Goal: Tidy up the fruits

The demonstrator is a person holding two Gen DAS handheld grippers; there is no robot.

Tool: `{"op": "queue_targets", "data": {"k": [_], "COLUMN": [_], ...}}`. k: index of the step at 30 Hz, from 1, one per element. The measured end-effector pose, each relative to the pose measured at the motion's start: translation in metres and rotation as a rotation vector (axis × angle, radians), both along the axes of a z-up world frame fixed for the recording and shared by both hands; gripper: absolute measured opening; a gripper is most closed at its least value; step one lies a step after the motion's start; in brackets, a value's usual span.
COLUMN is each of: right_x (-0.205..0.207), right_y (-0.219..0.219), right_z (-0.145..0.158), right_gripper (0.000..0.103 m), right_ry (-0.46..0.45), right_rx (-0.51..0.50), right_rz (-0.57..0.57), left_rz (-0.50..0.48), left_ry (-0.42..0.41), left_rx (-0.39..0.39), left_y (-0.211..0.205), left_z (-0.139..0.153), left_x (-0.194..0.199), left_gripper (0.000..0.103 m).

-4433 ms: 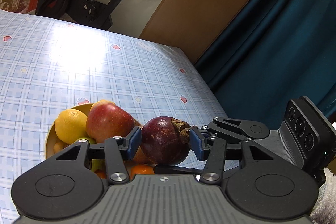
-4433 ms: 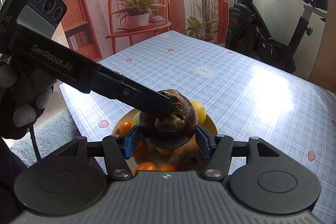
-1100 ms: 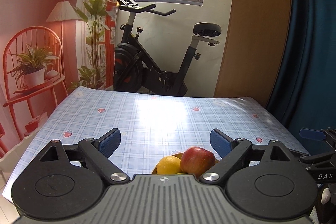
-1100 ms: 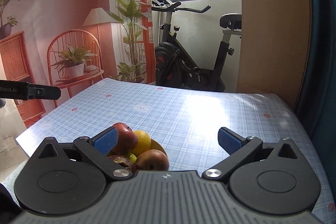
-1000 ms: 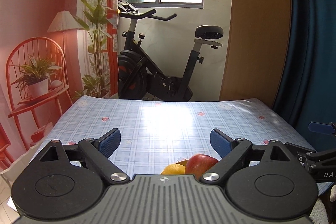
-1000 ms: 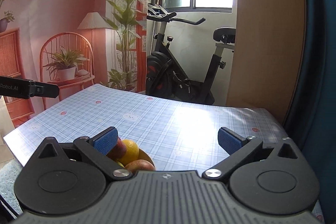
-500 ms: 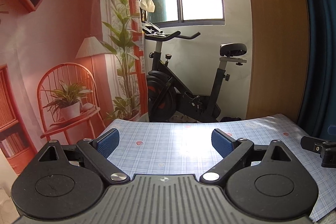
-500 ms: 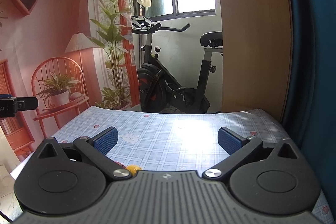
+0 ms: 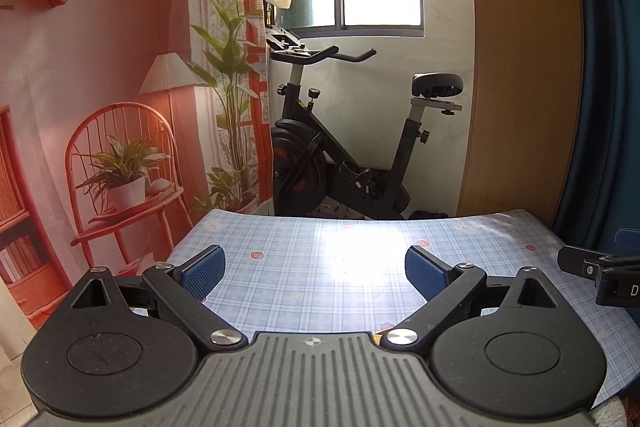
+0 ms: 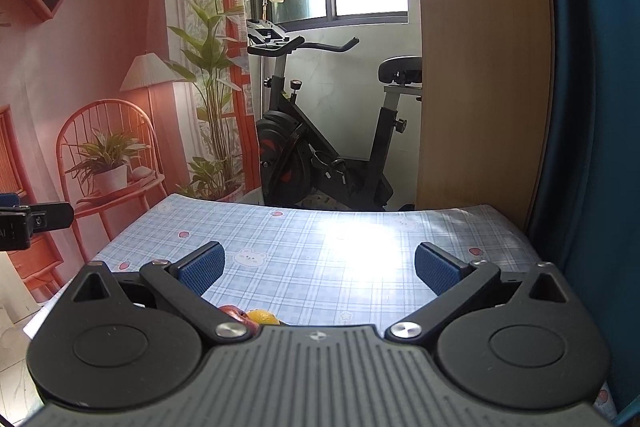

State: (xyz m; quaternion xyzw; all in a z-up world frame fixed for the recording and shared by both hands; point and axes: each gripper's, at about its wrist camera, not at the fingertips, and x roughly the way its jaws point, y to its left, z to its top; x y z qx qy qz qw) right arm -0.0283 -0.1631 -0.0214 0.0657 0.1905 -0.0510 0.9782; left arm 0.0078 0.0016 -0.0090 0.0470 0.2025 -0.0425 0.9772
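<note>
My left gripper [image 9: 314,273] is open and empty, held level above the near edge of the blue checked table [image 9: 320,251]. My right gripper [image 10: 318,269] is also open and empty above the same table [image 10: 340,239]. In the right wrist view only the tops of a red apple [image 10: 237,313] and an orange fruit [image 10: 262,316] peek over the gripper body at the bottom; the rest of the fruit bowl is hidden. No fruit shows in the left wrist view. The right gripper's finger [image 9: 588,269] shows at the right edge of the left wrist view; the left gripper's finger [image 10: 36,221] shows at the left edge of the right wrist view.
An exercise bike [image 9: 340,163] stands behind the table's far edge. A wooden panel [image 9: 520,67] and a dark teal curtain [image 9: 608,67] are at the right. A printed backdrop with a chair and plant [image 9: 120,167] hangs at the left.
Both grippers let go of the mangosteen, opened, rose and tilted up. The fruit bowl dropped out of the left view and almost out of the right view.
</note>
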Motion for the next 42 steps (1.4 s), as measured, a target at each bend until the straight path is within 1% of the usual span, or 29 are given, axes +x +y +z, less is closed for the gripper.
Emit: {"op": "queue_targets", "data": {"k": [22, 42], "right_x": [0.0029, 0.0035], "right_y": [-0.0046, -0.0048], "right_z": [0.0003, -0.0026], "right_gripper": [0.103, 0.103], "right_ry": [0.014, 0.026], "right_rx": [-0.003, 0.000], "right_rz": [-0.003, -0.002], "left_rz": [0.007, 0.004], "left_ry": [0.012, 0.024], "left_rx": [0.004, -0.017], "left_y": [-0.0002, 0.0034], "left_z": [-0.0011, -0.0024], "left_x": [0.0007, 0.0003], "left_gripper": [0.098, 0.099]}}
